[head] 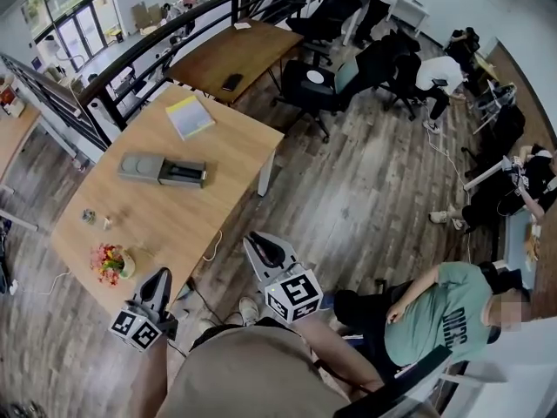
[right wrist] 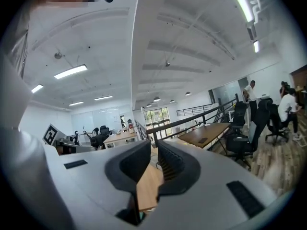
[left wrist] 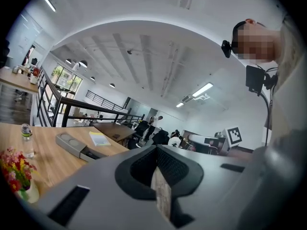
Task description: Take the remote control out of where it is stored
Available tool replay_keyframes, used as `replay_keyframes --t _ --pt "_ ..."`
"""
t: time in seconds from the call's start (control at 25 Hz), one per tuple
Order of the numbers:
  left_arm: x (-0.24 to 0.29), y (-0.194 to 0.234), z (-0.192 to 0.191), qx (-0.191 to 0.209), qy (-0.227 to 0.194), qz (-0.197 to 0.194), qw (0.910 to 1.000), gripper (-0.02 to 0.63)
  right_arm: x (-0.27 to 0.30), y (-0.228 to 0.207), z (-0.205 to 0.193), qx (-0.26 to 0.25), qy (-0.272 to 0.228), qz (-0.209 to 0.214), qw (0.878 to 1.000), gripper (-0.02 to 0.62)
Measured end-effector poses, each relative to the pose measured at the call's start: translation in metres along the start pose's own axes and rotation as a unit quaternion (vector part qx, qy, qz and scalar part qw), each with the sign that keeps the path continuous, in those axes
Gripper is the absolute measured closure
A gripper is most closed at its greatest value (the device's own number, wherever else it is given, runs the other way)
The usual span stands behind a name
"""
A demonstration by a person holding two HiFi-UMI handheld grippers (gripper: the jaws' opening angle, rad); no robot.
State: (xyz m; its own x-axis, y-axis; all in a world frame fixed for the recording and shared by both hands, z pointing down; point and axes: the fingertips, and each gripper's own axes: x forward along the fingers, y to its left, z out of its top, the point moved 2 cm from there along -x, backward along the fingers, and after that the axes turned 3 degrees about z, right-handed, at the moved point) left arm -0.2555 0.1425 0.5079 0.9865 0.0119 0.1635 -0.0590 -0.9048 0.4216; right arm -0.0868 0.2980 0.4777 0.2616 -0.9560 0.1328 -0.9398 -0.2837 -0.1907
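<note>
Head view: grey box (head: 142,165) on table (head: 222,142), tray slid out with dark remote (head: 184,175) in it. Left gripper (head: 161,273) and right gripper (head: 255,237) are well short of box.
Left gripper view: jaws together, empty.
Right gripper view: jaws nearly closed, empty.
Step looks like approach; next move needs a reach to box, jaws opened, remote pinched.

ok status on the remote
Left hand-held gripper and right hand-held gripper shut, empty, well short of the case. Remote control in its open end, untouched. Flowers by the table edge, not blocking.

floor (head: 365,190): dark planks | light table (head: 174,212) | dark table (head: 252,50) | black railing (head: 161,43) | windows (head: 65,11): far-left
</note>
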Motion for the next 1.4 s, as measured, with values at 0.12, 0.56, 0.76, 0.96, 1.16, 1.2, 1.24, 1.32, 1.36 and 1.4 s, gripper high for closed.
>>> replay_keyframes --t 0.12,0.56,0.76,0.96,1.16,1.2,1.24,1.32,1.36,1.4 --pt "0.003 -0.006 -0.006 -0.005 0.000 0.014 0.9999 0.601 -0.006 -0.014 -0.004 -0.003 0.006 -0.002 1.000 0.566" --pt "-0.005 -0.007 -0.024 -0.032 -0.006 0.047 0.9984 0.601 0.002 -0.034 -0.011 -0.046 0.039 0.005 0.998 0.566" --pt "0.014 0.006 -0.022 -0.035 -0.008 0.035 0.9987 0.601 0.016 -0.035 -0.014 -0.052 0.037 0.003 0.998 0.566" --pt "0.031 0.020 -0.017 -0.048 0.013 0.015 0.9986 0.601 0.033 -0.033 -0.011 -0.040 0.048 -0.006 0.998 0.566" --pt "0.043 0.023 -0.009 -0.030 0.023 0.000 0.9993 0.601 0.037 -0.022 -0.001 -0.044 0.028 0.011 0.999 0.566" --pt "0.047 0.022 -0.009 -0.031 0.022 -0.001 0.9993 0.601 0.038 -0.023 -0.002 -0.045 0.030 0.013 0.998 0.566" --pt "0.047 0.017 -0.010 -0.032 0.019 -0.004 0.9993 0.601 0.035 -0.021 -0.003 -0.045 0.031 0.016 0.998 0.566" --pt "0.045 0.008 -0.011 -0.033 0.012 -0.005 0.9994 0.601 0.028 -0.018 -0.003 -0.048 0.027 0.020 0.998 0.567" --pt "0.045 0.004 -0.011 -0.035 0.009 -0.003 0.9993 0.601 0.026 -0.018 -0.003 -0.050 0.025 0.020 0.998 0.566" --pt "0.043 0.001 -0.011 -0.040 0.005 -0.002 0.9992 0.601 0.026 -0.018 -0.004 -0.051 0.024 0.021 0.998 0.566"
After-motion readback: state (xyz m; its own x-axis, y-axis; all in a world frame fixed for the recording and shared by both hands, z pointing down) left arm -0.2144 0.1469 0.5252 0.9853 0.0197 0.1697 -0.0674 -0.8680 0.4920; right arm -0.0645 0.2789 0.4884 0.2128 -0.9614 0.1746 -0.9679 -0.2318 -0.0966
